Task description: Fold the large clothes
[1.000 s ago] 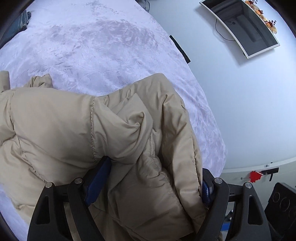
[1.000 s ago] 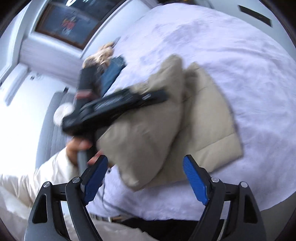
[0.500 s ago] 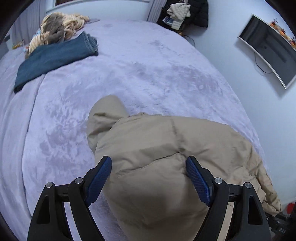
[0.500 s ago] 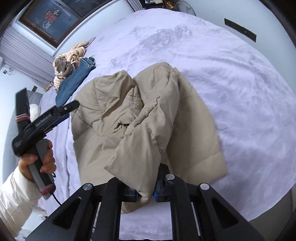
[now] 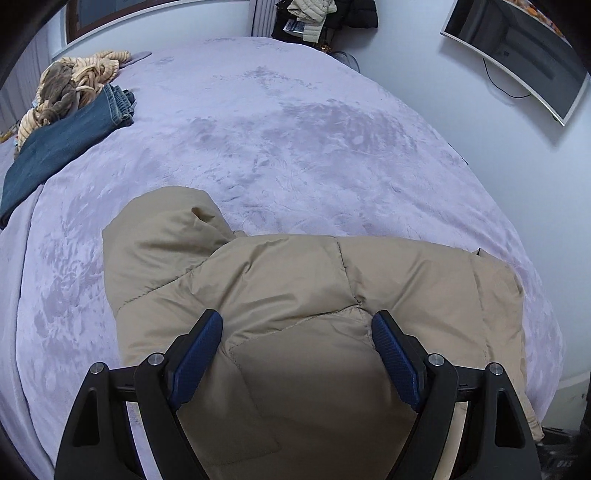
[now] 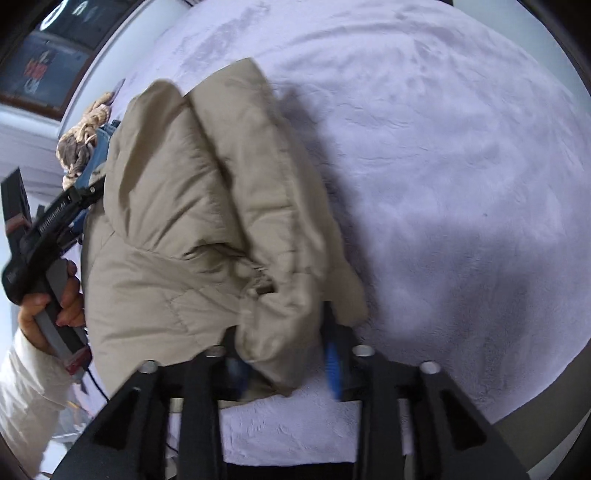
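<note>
A beige puffer jacket (image 5: 303, 295) lies bunched on the lilac bed cover (image 5: 295, 129). My left gripper (image 5: 297, 332) is open and empty, its blue pads spread just above the jacket's near part. In the right wrist view the jacket (image 6: 184, 229) is folded over itself. My right gripper (image 6: 286, 365) is closed part-way on a thick fold of the jacket's edge near the bed's front, lifting it. The left gripper also shows in the right wrist view (image 6: 55, 221), held by a hand at the jacket's left side.
Folded blue jeans (image 5: 62, 140) and a tan knitted garment (image 5: 70, 85) lie at the bed's far left. A wall-mounted screen (image 5: 517, 62) hangs at the right. Clothes (image 5: 314, 18) hang beyond the bed's far end. The bed's edge (image 6: 517, 406) runs near my right gripper.
My left gripper let go of the jacket and now hovers open above it. My right gripper took hold of a jacket fold and has carried it over the jacket.
</note>
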Demonstrator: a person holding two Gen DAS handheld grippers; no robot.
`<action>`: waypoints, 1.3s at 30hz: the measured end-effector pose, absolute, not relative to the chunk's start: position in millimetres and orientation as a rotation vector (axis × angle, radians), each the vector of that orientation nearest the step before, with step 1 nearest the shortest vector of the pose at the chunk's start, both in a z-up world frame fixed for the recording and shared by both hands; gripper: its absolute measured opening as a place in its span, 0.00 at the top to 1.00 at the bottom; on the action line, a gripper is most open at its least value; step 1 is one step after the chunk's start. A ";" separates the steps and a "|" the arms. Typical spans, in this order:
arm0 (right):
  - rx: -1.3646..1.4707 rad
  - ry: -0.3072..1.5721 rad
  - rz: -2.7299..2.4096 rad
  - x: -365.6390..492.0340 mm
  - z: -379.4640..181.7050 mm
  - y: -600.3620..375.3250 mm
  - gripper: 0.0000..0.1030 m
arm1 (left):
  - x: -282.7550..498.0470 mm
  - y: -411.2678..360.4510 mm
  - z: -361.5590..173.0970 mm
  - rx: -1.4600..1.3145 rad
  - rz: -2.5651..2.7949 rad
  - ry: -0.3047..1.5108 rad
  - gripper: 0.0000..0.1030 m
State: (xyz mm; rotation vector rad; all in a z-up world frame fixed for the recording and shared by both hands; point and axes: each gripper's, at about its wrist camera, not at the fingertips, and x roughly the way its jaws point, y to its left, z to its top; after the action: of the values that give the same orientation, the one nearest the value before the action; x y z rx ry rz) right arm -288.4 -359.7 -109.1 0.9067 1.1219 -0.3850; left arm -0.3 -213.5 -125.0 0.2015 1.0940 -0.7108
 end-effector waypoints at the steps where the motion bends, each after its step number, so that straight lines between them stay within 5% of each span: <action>1: 0.902 1.085 -0.374 -292.7 -95.4 -366.2 0.54 | 2.2 -214.4 -126.8 0.198 -0.710 1.099 0.19; 4: 0.877 0.966 -0.326 -293.1 -57.5 -385.7 0.52 | 5.5 -213.7 -128.7 0.191 -0.709 1.107 0.19; 8: 0.910 0.908 -0.162 -250.9 -44.2 -407.0 0.29 | 6.1 -213.5 -128.7 0.188 -0.707 1.108 0.19; 14: 1.110 0.955 0.005 -165.2 -104.9 -424.2 0.29 | 10.3 -208.4 -129.9 0.171 -0.695 1.115 0.19; 15: 1.138 0.966 0.014 -153.2 -114.1 -424.9 0.36 | 10.7 -208.2 -130.1 0.171 -0.688 1.117 0.19; 16: 1.130 0.981 0.013 -142.5 -116.2 -424.3 0.55 | 10.7 -208.8 -129.9 0.172 -0.682 1.119 0.19; 17: 1.101 1.013 0.010 -135.8 -117.0 -420.1 0.88 | 10.0 -210.7 -129.3 0.177 -0.673 1.118 0.19; 29: 0.938 1.118 -0.169 -166.7 -142.2 -442.3 0.97 | -14.2 -255.4 -131.7 0.292 -0.688 1.109 0.16; 39: 0.795 1.162 -0.164 -164.6 -140.9 -428.1 0.97 | -35.0 -161.3 -106.9 0.178 -0.631 1.229 0.15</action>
State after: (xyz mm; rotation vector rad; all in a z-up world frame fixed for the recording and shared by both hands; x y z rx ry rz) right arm -164.6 -428.1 -140.9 0.7955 1.1616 -0.1638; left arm -35.0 -161.3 -106.9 0.1776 1.2290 -0.6308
